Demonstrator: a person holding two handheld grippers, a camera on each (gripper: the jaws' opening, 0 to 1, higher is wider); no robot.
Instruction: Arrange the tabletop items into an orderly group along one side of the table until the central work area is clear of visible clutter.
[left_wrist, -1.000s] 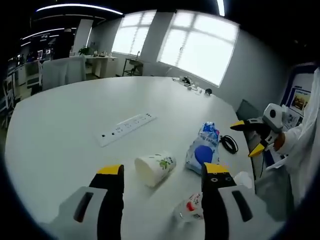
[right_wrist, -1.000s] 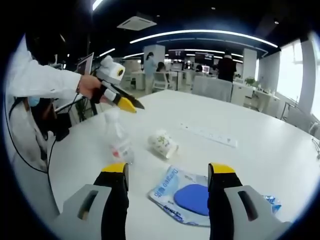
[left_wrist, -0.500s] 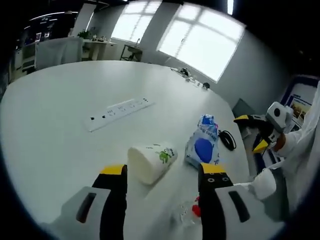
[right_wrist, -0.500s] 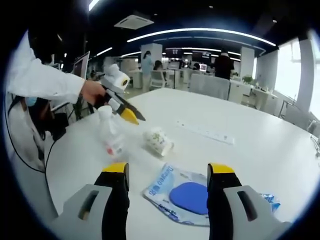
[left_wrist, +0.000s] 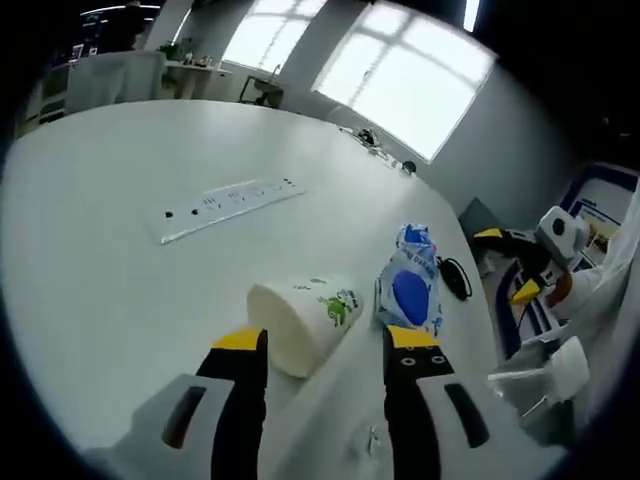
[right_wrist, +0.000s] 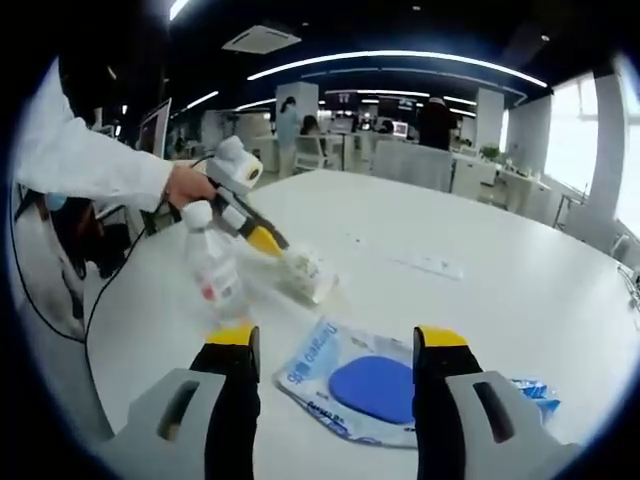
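Paper cup, lying on its side on the tabletop beside the blue pouch, sits just ahead of the left gripper, whose empty jaws stand wide and should straddle it squarely before closing gently; right gripper likewise wide, empty.

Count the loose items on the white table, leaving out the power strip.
3: a tipped paper cup in front of the left tool, a blue-and-white bag beside it, and an upright plastic bottle nearer the person.
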